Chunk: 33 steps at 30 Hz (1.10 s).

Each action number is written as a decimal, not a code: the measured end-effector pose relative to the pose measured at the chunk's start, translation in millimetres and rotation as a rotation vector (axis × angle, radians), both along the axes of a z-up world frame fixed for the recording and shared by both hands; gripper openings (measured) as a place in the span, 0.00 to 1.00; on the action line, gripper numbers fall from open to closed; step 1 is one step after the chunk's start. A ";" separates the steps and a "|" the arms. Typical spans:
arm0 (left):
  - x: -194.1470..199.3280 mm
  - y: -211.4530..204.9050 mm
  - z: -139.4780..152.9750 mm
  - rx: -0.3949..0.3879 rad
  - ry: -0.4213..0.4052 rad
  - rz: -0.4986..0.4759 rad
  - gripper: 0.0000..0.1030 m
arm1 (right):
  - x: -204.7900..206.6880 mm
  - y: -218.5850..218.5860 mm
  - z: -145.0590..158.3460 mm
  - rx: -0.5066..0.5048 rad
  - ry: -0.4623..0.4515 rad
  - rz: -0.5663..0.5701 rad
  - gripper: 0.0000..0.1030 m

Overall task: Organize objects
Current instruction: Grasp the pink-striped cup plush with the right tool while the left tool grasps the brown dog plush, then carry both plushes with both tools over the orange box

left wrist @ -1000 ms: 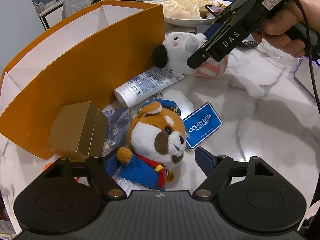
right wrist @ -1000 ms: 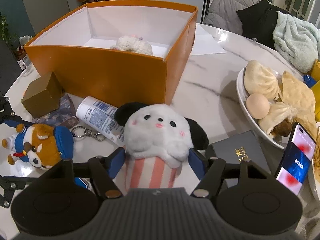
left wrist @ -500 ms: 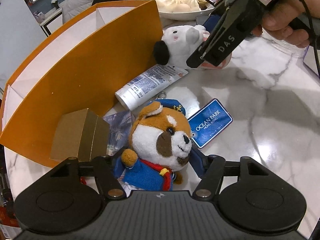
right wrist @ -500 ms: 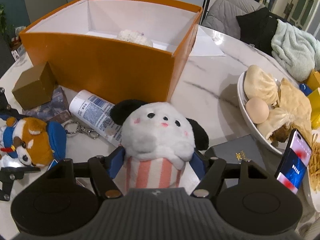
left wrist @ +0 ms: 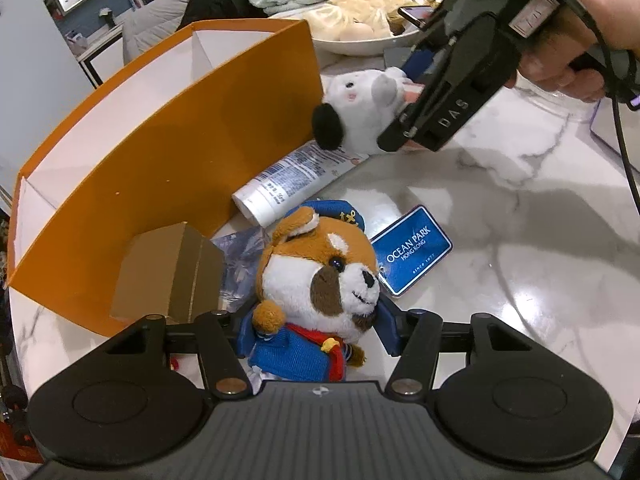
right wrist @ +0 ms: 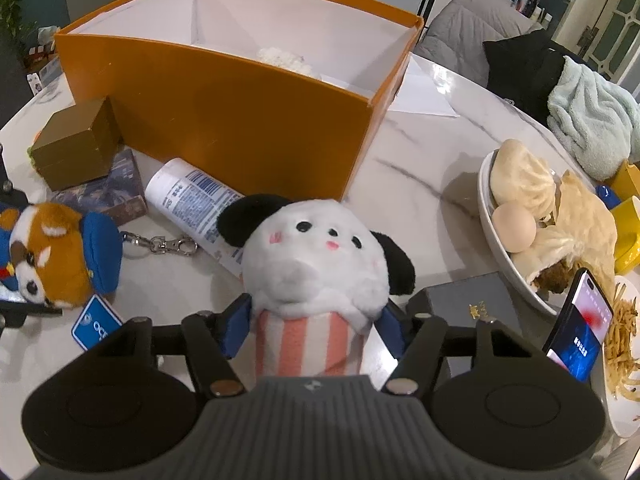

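My left gripper is shut on the brown-and-white sailor dog plush, which also shows in the right wrist view, and holds it just off the marble table. Its blue Ocean Park tag hangs beside it. My right gripper is shut on the white puppy plush with black ears and a pink striped body, lifted above the table; the same plush shows in the left wrist view. The open orange box stands just beyond both, with a white fluffy thing inside.
A white tube lies against the box front. A gold box sits on a dark packet at the box's left corner. A plate of buns, a phone, a dark case and fries stand to the right.
My left gripper closed on the sailor dog and lifted it. My right gripper raised the white puppy plush and carried it toward the orange box.
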<state>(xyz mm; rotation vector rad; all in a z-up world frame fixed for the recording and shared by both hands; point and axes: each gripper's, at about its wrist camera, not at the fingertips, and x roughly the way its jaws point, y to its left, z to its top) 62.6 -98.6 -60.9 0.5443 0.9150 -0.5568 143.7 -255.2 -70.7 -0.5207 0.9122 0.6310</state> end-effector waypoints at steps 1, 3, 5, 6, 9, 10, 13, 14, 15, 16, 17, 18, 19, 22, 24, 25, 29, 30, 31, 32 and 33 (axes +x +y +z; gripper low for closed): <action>0.5 1.0 0.9 -0.003 -0.001 0.003 0.65 | -0.2 0.1 0.5 0.000 0.002 0.002 0.65; 0.9 2.6 3.0 -0.009 -0.002 0.009 0.65 | -1.1 -0.5 2.0 0.001 0.008 0.006 0.64; 1.0 5.1 5.3 -0.017 -0.004 0.016 0.65 | -2.0 -1.2 3.6 0.003 0.015 0.008 0.64; 1.1 6.1 6.6 -0.023 -0.003 0.019 0.65 | -2.5 -1.5 4.4 0.004 0.018 0.010 0.64; 0.5 10.9 9.7 -0.037 0.000 0.026 0.65 | -5.0 -3.3 7.7 0.008 0.023 0.015 0.64; 0.2 12.3 9.4 -0.039 0.003 0.028 0.65 | -5.9 -4.3 9.0 0.010 0.028 0.016 0.64; -1.4 15.0 10.3 -0.042 0.005 0.034 0.65 | -9.9 -6.3 12.8 0.016 0.035 0.018 0.64; -2.1 15.9 11.7 -0.045 0.003 0.035 0.65 | -11.4 -7.1 14.7 0.017 0.036 0.020 0.64; -2.7 17.0 14.0 -0.049 0.000 0.037 0.65 | -13.1 -7.8 16.7 0.018 0.038 0.021 0.63; -3.1 18.1 16.1 -0.054 -0.003 0.040 0.65 | -14.6 -8.7 18.8 0.021 0.038 0.022 0.63; -3.7 19.3 18.4 -0.060 -0.005 0.043 0.65 | -16.0 -9.9 21.3 0.026 0.038 0.022 0.63; -4.5 20.4 20.9 -0.067 -0.007 0.047 0.65 | -17.1 -10.8 23.5 0.031 0.040 0.022 0.63; -4.9 21.9 24.2 -0.076 -0.010 0.052 0.65 | -18.1 -11.9 26.0 0.038 0.043 0.022 0.63; -6.5 25.3 31.5 -0.091 -0.022 0.063 0.65 | -20.6 -14.8 34.0 0.060 0.055 0.019 0.63; -7.8 27.3 35.2 -0.098 -0.027 0.069 0.65 | -23.0 -15.8 39.6 0.071 0.060 0.021 0.63; -8.1 28.5 37.0 -0.103 -0.028 0.072 0.65 | -24.1 -16.5 43.0 0.079 0.065 0.022 0.62; -8.1 32.1 45.8 -0.110 -0.038 0.075 0.64 | -28.9 -18.1 57.6 0.123 0.076 0.024 0.62; -7.7 33.0 49.6 -0.115 -0.044 0.075 0.64 | -30.0 -17.9 61.0 0.131 0.072 0.025 0.62; -7.1 34.4 54.1 -0.123 -0.051 0.081 0.64 | -31.3 -17.7 64.9 0.140 0.068 0.027 0.62; -6.4 35.1 58.2 -0.130 -0.057 0.088 0.64 | -32.1 -17.6 68.9 0.151 0.066 0.028 0.62; -5.1 36.5 62.6 -0.139 -0.062 0.095 0.64 | -32.5 -17.5 73.1 0.163 0.064 0.029 0.62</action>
